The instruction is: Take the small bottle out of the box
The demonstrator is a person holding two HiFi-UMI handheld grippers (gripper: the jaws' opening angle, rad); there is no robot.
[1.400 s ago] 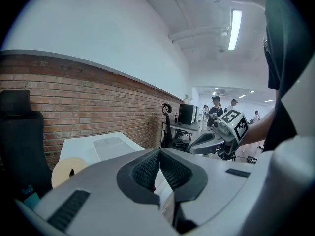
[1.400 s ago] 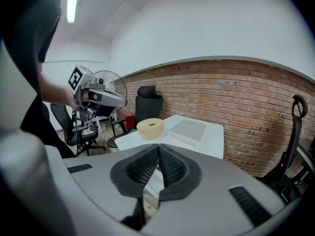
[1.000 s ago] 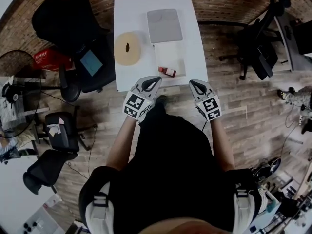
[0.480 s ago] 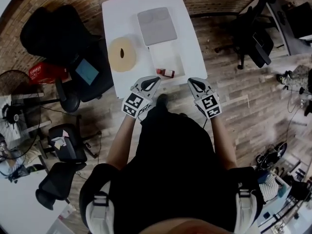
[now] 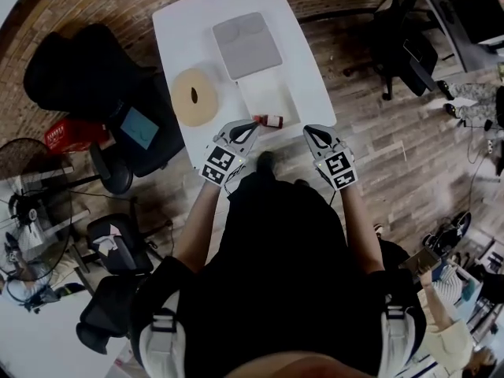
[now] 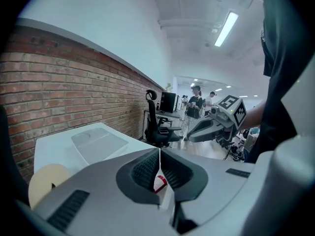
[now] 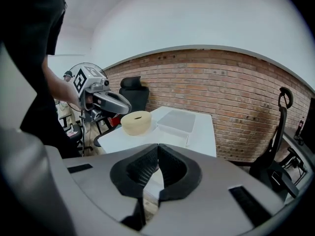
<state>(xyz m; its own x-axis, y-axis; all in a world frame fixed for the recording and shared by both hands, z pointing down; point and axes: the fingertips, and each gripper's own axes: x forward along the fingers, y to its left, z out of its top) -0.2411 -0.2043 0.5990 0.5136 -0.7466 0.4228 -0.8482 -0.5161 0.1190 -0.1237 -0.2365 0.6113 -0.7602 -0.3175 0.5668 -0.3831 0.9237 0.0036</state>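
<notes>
The jaws of the left gripper (image 5: 249,127) and the right gripper (image 5: 310,131) are pressed together and empty in the head view. There the small bottle (image 5: 272,120) lies on its side at the near end of the open box (image 5: 264,97) on the bench (image 5: 177,46), long axis crosswise, just ahead-right of the left tips and farther from the right. The left gripper view shows the bottle just beyond its closed tips; the right gripper view shows closed jaws facing the box, no bottle visible
</notes>
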